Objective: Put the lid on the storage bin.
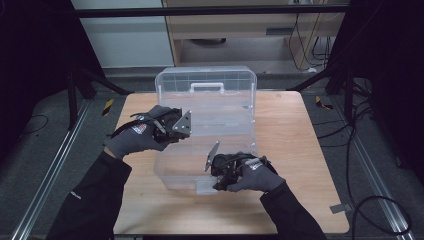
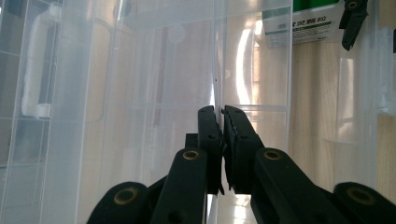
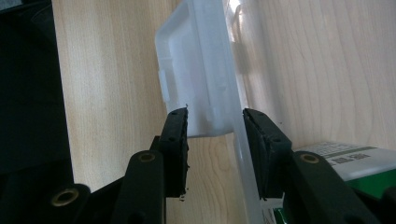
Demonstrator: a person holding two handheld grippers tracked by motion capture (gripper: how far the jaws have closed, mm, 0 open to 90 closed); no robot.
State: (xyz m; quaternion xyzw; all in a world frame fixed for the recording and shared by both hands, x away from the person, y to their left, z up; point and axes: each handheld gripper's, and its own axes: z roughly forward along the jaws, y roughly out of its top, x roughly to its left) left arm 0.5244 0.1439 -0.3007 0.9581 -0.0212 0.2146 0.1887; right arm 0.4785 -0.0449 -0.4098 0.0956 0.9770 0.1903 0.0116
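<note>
**Operator:** While the left gripper (image 2: 220, 116) is clenched on the side wall (image 2: 215, 70) of the clear storage box (image 1: 165, 172), what do I check first?

**Manual:** Confirm the box sits flat on the wooden table (image 1: 300, 150), near its middle, with the lid (image 1: 210, 80) standing upright at the far side. Your left jaws pinch the thin wall between both pads. Hold that clamp firm but do not lever it, as thin clear plastic is likely to flex.

**Operator:** And the right gripper (image 3: 215, 126)?

**Manual:** Its jaws stand on either side of the front latch (image 3: 201, 84) at the near wall. The left pad meets the latch corner. Whether the other pad presses cannot be told, so treat the grip as unconfirmed.

**Operator:** How do I work the latch well?

**Manual:** Centre the flap between the pads before you squeeze. Close squarely, then pivot the latch about its hinge rather than pulling it. Use the left clamp to stop the box from sliding. Keep both jaws clear of the green-and-white carton (image 2: 299, 23) inside.
</note>
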